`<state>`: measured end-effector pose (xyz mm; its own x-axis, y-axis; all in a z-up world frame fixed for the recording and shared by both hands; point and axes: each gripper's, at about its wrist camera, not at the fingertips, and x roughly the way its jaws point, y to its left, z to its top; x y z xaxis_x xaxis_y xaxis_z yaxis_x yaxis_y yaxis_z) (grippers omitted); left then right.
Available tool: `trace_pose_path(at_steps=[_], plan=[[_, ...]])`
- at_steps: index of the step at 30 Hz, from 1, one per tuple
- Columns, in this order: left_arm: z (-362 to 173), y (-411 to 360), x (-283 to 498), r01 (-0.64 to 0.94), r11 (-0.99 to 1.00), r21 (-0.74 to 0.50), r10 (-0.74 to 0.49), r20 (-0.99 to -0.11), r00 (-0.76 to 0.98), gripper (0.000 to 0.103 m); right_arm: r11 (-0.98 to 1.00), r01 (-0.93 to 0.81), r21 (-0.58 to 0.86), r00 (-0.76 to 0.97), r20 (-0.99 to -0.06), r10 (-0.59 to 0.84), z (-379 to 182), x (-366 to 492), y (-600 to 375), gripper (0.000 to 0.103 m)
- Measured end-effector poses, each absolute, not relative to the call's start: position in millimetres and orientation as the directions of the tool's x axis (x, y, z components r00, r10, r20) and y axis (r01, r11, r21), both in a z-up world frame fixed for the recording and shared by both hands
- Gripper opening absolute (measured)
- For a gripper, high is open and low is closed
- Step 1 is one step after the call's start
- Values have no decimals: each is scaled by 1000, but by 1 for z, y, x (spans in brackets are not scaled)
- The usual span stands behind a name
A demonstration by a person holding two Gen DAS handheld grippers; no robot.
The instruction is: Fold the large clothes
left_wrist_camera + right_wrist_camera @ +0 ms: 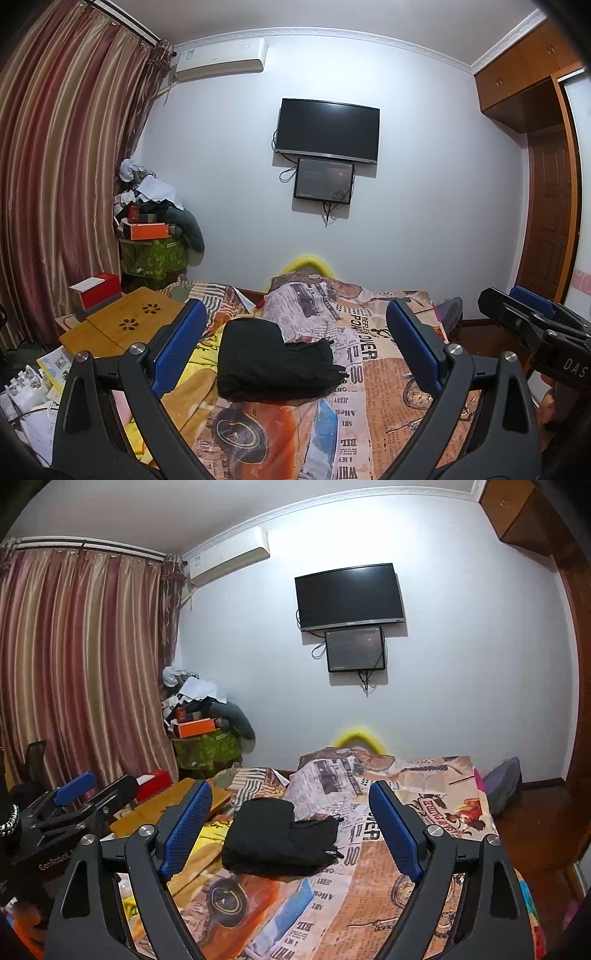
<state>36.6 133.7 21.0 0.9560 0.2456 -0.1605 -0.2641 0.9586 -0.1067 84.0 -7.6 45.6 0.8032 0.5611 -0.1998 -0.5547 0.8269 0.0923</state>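
A black garment (273, 360) (280, 840) lies folded into a compact bundle on the newspaper-print bedspread (388, 387) (369, 878). My left gripper (295, 332) is held above the near part of the bed, open, nothing between its blue pads (177, 347). It frames the bundle from behind without touching it. My right gripper (291, 812) hangs likewise, open and empty, its blue pads (397, 834) apart on either side of the garment in view. Each gripper shows at the edge of the other's view: the right gripper (535, 317) and the left gripper (74, 794).
A bamboo lap desk (122, 325) with a red box (99, 291) sits left of the bed. A cluttered green-covered stand (155, 254) fills the corner by the striped curtain (62, 166). A TV (327, 129) hangs on the far wall. A wooden wardrobe (535, 110) stands right.
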Motion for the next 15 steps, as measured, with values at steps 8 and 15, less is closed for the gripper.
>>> trace_pose_path(at_steps=[8,15], plan=[[22,135,38,-253,961,-113,234,-164,958,98,830,-549,95,805,-206,556,45,87,-7,85],[21,135,40,-253,961,-111,233,-169,958,98,830,-549,96,804,-209,556,44,88,-7,85]])
